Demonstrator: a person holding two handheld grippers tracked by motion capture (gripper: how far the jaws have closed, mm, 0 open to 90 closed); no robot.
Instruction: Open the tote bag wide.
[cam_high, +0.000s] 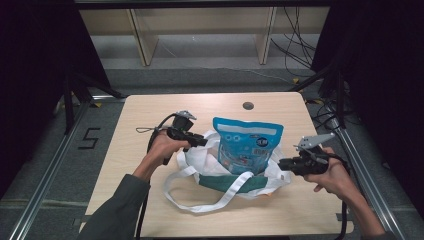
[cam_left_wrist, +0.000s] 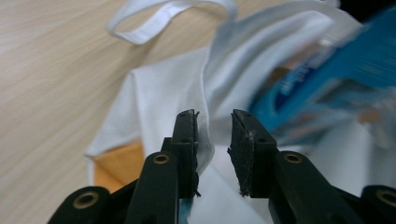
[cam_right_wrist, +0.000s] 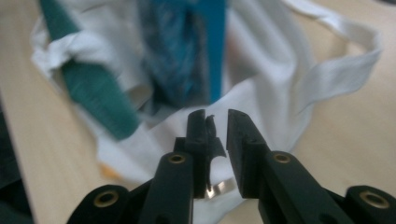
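scene: we are looking down on a pale wooden counter (cam_high: 150, 200) with a person's forearms coming in from the near edge.
bag: we are seeing a white cloth bag (cam_high: 200, 160) with a teal band, slumped at the counter's middle, one long strap (cam_high: 200, 204) looping toward the near edge.
pouch: a blue snack pouch (cam_high: 246, 145) is standing upright in the bag's mouth, its top well above the rim.
left hand-held gripper (cam_left_wrist: 214, 133): we are seeing its jaws parted, astride a fold of the bag's white rim.
right hand-held gripper (cam_right_wrist: 216, 126): its jaws are sitting slightly apart at the bag's opposite rim, gripping nothing we can make out.
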